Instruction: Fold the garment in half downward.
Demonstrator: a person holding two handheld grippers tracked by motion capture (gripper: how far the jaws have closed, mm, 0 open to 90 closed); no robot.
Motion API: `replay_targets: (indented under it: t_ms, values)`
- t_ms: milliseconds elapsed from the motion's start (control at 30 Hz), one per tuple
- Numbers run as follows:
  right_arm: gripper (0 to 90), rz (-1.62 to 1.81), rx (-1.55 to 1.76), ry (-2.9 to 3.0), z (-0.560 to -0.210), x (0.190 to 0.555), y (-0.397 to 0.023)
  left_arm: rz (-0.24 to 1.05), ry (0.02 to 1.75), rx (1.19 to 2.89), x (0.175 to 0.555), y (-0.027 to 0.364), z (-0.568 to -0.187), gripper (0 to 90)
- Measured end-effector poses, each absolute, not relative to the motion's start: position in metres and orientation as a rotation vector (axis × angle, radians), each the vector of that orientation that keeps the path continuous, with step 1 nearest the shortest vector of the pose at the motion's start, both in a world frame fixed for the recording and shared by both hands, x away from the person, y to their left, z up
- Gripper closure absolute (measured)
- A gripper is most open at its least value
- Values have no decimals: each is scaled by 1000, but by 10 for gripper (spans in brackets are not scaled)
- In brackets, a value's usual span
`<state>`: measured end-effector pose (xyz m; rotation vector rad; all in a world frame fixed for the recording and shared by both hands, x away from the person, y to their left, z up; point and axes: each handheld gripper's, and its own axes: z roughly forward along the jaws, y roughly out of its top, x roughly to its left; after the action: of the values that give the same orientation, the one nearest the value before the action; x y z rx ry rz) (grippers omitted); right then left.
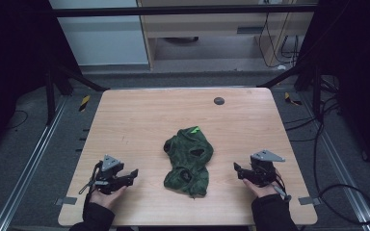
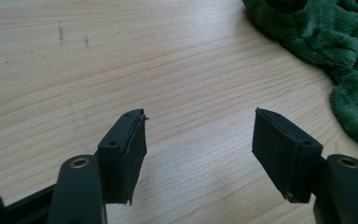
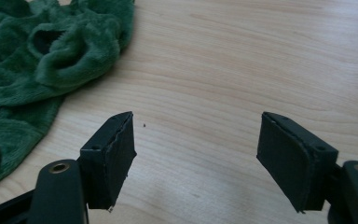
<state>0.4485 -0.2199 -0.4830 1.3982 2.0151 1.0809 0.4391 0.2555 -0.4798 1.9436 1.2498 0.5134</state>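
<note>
From the high view, the left gripper (image 1: 134,174) rests low on the wooden table (image 1: 139,120), held in a hand (image 1: 105,196) from below, pointing right toward a crumpled green fleece garment (image 1: 189,161) lying mid-table with a bright green tag. The right gripper (image 1: 237,169) mirrors it, pointing left. The gripper views add the plush pile of the fleece (image 2: 340,42), and both pairs of jaws spread wide over bare wood, holding nothing.
</note>
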Motion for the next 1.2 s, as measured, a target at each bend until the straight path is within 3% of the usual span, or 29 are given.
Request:
replay_targets:
  t_ms: [467,1200]
  values:
    - [323,1119,1351,2055,-476,444,-208,488,1210,1939,437,249,-475,416]
    - [358,1183,1303,2071,-458,451,-195,450,1155,1928,447,234,-460,398]
